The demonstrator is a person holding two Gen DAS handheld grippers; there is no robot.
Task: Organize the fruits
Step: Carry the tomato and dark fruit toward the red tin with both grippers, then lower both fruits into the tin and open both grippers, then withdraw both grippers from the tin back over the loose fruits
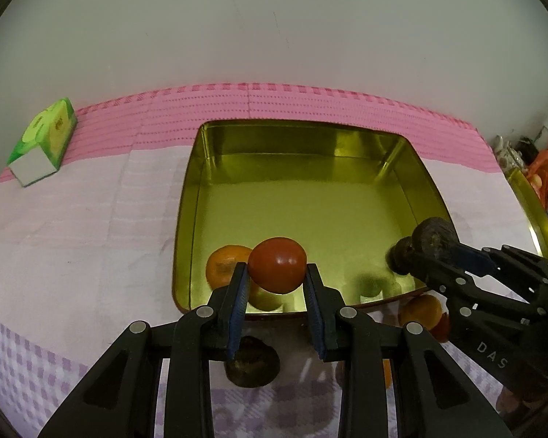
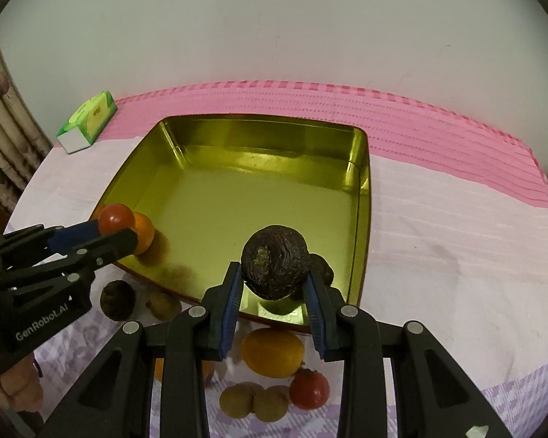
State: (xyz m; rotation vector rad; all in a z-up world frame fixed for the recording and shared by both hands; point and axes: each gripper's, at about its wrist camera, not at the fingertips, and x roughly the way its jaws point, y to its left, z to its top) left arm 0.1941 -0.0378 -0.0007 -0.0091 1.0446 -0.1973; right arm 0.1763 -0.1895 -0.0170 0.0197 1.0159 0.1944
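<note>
pink-edged table (image 1: pixel 73 219) – gold tin (image 1: pixel 310 138) rim under both loaded claws.

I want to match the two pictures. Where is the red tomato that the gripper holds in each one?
Left wrist view: the red tomato sits low in the middle, held in the left gripper.
Right wrist view: it is far left, beside an orange.
Shared landmark: the gold tin.

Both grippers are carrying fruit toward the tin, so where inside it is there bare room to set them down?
The gold tin is bare across its middle and far wall. Crowded spots: the orange in its near left corner, a dark fruit in its near right corner.
</note>
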